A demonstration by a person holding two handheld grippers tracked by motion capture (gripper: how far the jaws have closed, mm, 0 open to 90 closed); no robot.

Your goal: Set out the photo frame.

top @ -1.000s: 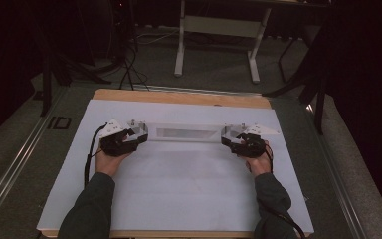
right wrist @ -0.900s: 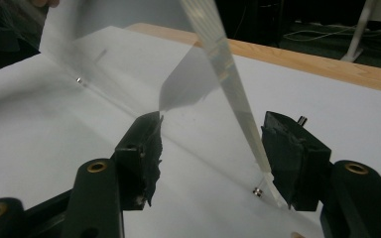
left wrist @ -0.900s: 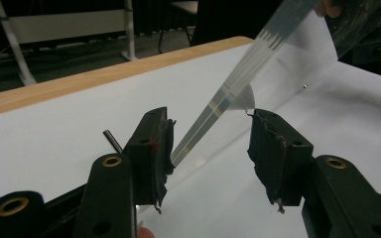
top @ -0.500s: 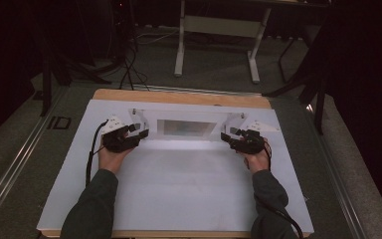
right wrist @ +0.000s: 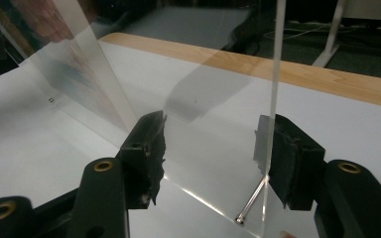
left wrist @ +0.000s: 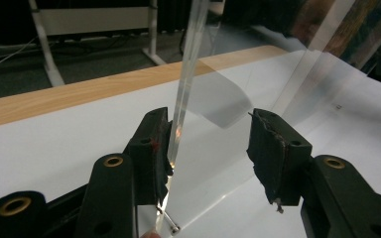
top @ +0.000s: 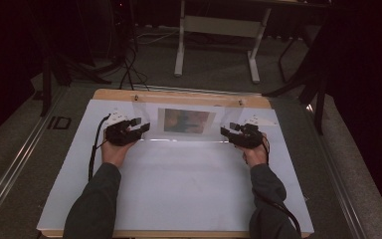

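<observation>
A clear acrylic panel [top: 154, 122] with a coloured picture [top: 188, 121] in its middle stands tilted up on the white sheet [top: 179, 184]. My left gripper [top: 143, 125] is at its left end and my right gripper [top: 227, 129] at its right end. In the left gripper view the panel's edge [left wrist: 183, 99] runs between the jaws of the left gripper [left wrist: 208, 144] against the left pad [left wrist: 154, 144], and the other pad stands apart. In the right gripper view the edge [right wrist: 273, 99] lies by the right pad [right wrist: 283, 153] of the right gripper [right wrist: 208, 148]. Its jaws have just been closing around the panel.
The sheet covers a wooden table [top: 179, 95] with two small screws along its far edge. A thin metal pin [right wrist: 250, 203] sticks out at the panel's foot, and another pin [left wrist: 167, 223] shows by the left jaws. Beyond the table stand a white frame [top: 219, 30] and floor cables [top: 129, 64].
The panel lay nearly flat a second ago and now stands tilted up, so the picture faces the high camera. Both hands stayed near the same spots.
</observation>
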